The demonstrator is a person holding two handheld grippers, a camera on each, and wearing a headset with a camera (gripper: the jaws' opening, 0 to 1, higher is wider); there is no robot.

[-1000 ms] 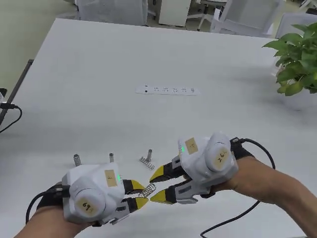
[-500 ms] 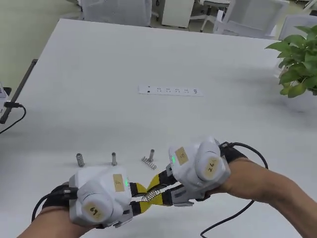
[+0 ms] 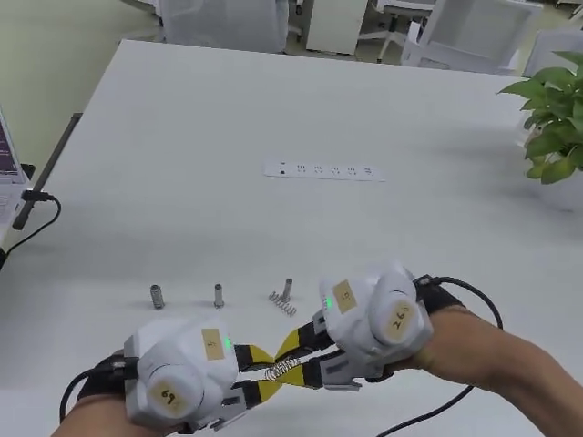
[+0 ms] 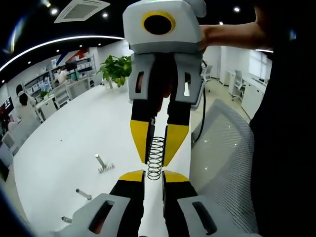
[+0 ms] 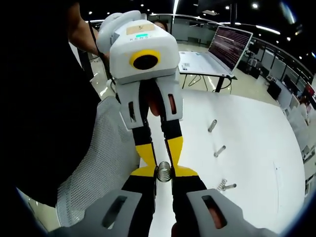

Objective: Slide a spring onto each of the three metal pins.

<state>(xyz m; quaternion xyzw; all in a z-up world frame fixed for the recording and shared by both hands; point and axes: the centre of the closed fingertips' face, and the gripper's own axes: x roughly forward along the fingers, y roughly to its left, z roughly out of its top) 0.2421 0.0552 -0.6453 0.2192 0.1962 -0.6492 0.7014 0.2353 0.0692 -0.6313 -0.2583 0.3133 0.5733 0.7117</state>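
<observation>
Pins are standing in a row across the lower left-centre of the head view on the white counter (image 3: 273,100). The left pin (image 3: 157,297) is looking thicker than the others and may be wearing a spring already, though it is too small to be sure. The middle pin (image 3: 219,295) is showing bare.

Below them, at the bottom left of the frame, the left gripper (image 3: 262,373) is pointing rightward, its jaws nearly closed and pinching one end of the held spring (image 3: 284,369). That spring is being held in the air with its long axis running left to right between the two grippers, lying roughly level while the pins are standing upright.

Just above it in the frame the right pin (image 3: 288,289) is standing bare, with a loose spring (image 3: 282,303) lying on the counter against its base.

To the right, the right gripper (image 3: 297,362) is facing leftward, its jaws likewise drawn in on the other end of the held spring. The left gripper view is showing them pressing the coil's sides. Both are gripping at once, which is reading as a handover.

The middle pin is sitting nearer the left gripper and the right pin nearer the right one. Either way the coil is needing a turn to vertical before going down over a pin
</observation>
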